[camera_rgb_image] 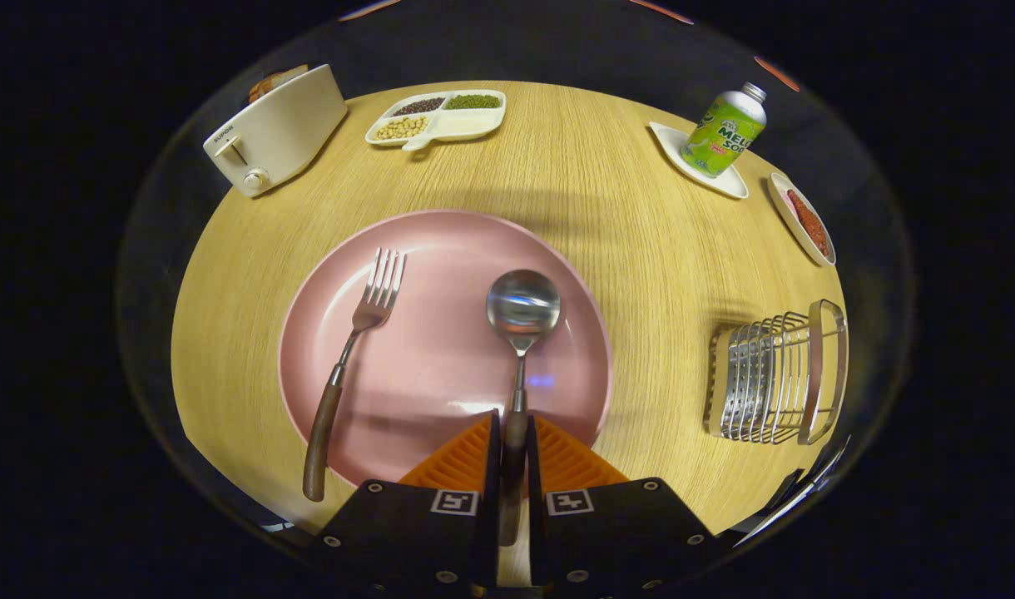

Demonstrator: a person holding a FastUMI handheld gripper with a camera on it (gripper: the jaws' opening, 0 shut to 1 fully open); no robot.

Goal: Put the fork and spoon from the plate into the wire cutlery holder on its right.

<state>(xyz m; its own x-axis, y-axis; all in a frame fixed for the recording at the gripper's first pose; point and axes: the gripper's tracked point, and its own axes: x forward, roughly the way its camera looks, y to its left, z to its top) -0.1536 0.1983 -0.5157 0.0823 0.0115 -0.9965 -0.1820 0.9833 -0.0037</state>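
Note:
A pink plate (441, 249) lies on the wooden table just ahead of my fingers. On it rest a fork (354, 349) with a brown handle, to the left, and a spoon (520, 320) with its bowl pointing away from me. My gripper (513, 433) is shut on the spoon's brown handle, which runs back between both fingers. The wire cutlery holder (774, 374) stands on the table to the right of the plate, with nothing seen inside it.
Beyond the plate are a cream toaster (274, 133) at the far left, a divided dish of beans (437, 116) and a green bottle (724, 131) on a white coaster. A small dish with red contents (803, 220) sits behind the holder.

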